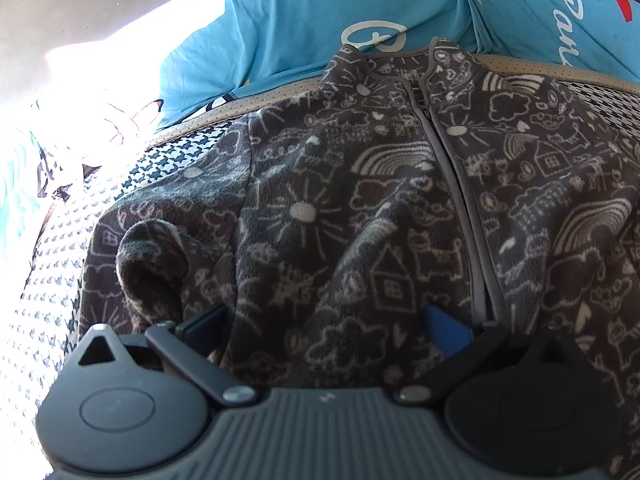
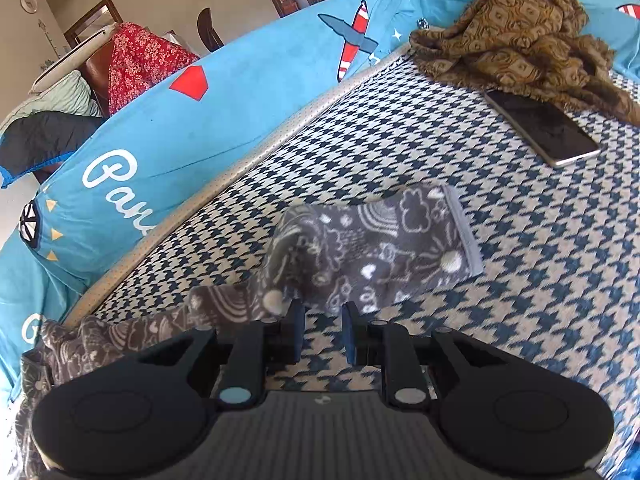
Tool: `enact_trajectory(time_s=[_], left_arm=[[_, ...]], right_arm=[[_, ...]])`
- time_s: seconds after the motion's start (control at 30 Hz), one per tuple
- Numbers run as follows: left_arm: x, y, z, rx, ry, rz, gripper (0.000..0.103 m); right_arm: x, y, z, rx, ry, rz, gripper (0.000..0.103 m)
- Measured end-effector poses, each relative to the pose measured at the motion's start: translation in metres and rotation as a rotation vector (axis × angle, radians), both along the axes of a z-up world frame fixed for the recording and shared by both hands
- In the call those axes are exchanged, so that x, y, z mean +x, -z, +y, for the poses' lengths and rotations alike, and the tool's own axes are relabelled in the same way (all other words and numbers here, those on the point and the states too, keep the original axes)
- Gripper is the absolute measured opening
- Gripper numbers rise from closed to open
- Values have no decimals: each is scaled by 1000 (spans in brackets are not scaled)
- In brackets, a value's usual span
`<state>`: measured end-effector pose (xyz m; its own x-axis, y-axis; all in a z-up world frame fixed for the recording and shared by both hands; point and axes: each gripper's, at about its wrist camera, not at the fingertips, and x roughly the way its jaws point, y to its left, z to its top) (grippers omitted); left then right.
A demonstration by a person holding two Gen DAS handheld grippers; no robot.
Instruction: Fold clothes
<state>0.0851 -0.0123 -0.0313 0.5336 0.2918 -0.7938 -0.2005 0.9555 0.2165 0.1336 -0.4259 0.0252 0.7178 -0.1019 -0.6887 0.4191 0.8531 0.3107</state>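
A grey fleece jacket (image 1: 360, 200) with white doodle print and a zip down its front lies on a blue-and-white houndstooth mat (image 1: 52, 280), collar at the far side. My left gripper (image 1: 324, 326) hovers low over the jacket's lower front. Its jaws are spread wide, one either side of a fold of the fabric, without pinching it. In the right wrist view the jacket's sleeve (image 2: 360, 252) lies stretched out on the mat (image 2: 520, 280), cuff to the right. My right gripper (image 2: 323, 330) sits just short of the sleeve, jaws a narrow gap apart, with only mat showing between them.
A phone (image 2: 542, 128) lies on the mat at the far right, next to a crumpled brown patterned cloth (image 2: 516, 36). A blue printed bedsheet (image 2: 200, 120) borders the mat's beige edge. Beyond it are a red floral cloth (image 2: 140, 60) and furniture.
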Motion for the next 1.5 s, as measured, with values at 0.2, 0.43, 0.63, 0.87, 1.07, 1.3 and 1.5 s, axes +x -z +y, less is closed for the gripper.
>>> enact_trajectory(time_s=[0.2, 0.43, 0.63, 0.87, 1.07, 1.3, 1.5], left_arm=[[0, 0, 0, -1, -1, 0, 103], [1, 1, 0, 0, -4, 0, 103], [1, 2, -1, -2, -9, -1, 103], [2, 2, -2, 0, -11, 1, 103], [1, 3, -3, 2, -9, -1, 103], [0, 3, -2, 2, -4, -1, 103], [-2, 1, -3, 3, 2, -2, 103]], right_arm=[[9, 14, -37, -17, 76, -1, 43], [17, 29, -54, -5, 130, -23, 58], [21, 25, -41, -115, 169, -13, 65], [20, 35, -58, -47, 218, 13, 68], [30, 41, -34, -148, 85, 10, 36], [23, 22, -20, -276, 133, -29, 12], [-4, -9, -48, -379, 294, -53, 11]])
